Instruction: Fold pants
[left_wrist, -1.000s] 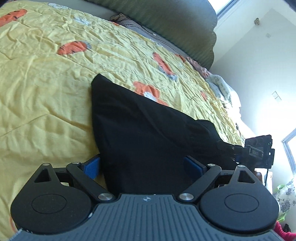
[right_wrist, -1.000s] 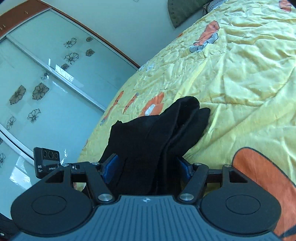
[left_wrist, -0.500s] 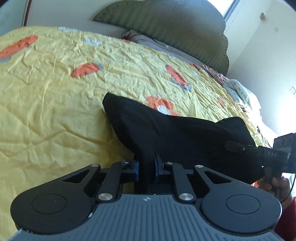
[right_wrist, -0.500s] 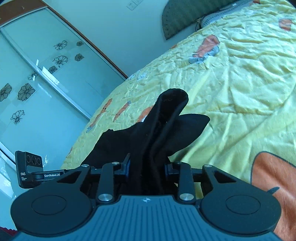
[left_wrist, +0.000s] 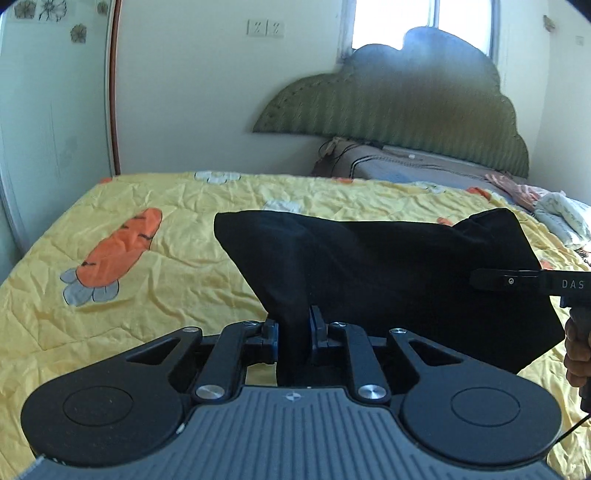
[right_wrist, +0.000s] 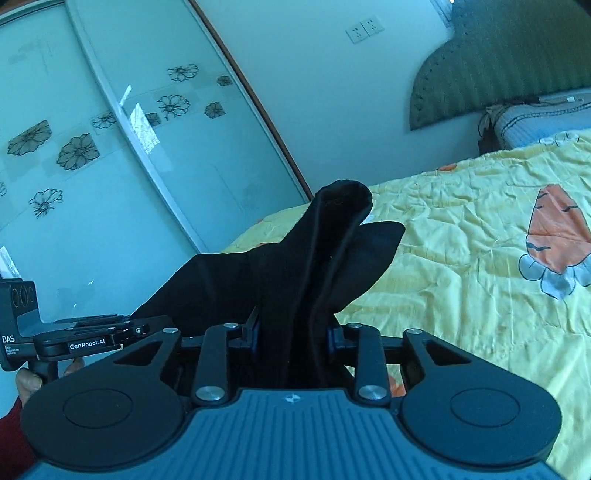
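Both tongs have come up off the bed since a second ago: then they sat splayed around flat black cloth, now they are clenched on it and raised, with the views tipped up to the wall and headboard.

Black pants hang in the air above the bed, stretched as a sheet between the two tools, the lower edge drooping toward the quilt. Left tongs pinch a narrow gather of one end. Right tongs grip a thicker bunch of the other end, with a loose hem sticking up past the jaws. Each tool shows in the other's view: the right one at the far edge of the cloth, the left one low at the side with the holding hand under it.

Yellow carrot-print quilt lies below the pants, the green headboard behind, the glass wardrobe door to the side.

Step, as I judge it: lift-and-carry stage of a fold, cloth picked up but not yet laid over. Next move probably calls for swinging both ends together at matched height, keeping the span taut, then lowering onto the quilt before the grips let go. Which half goes over which I cannot tell.
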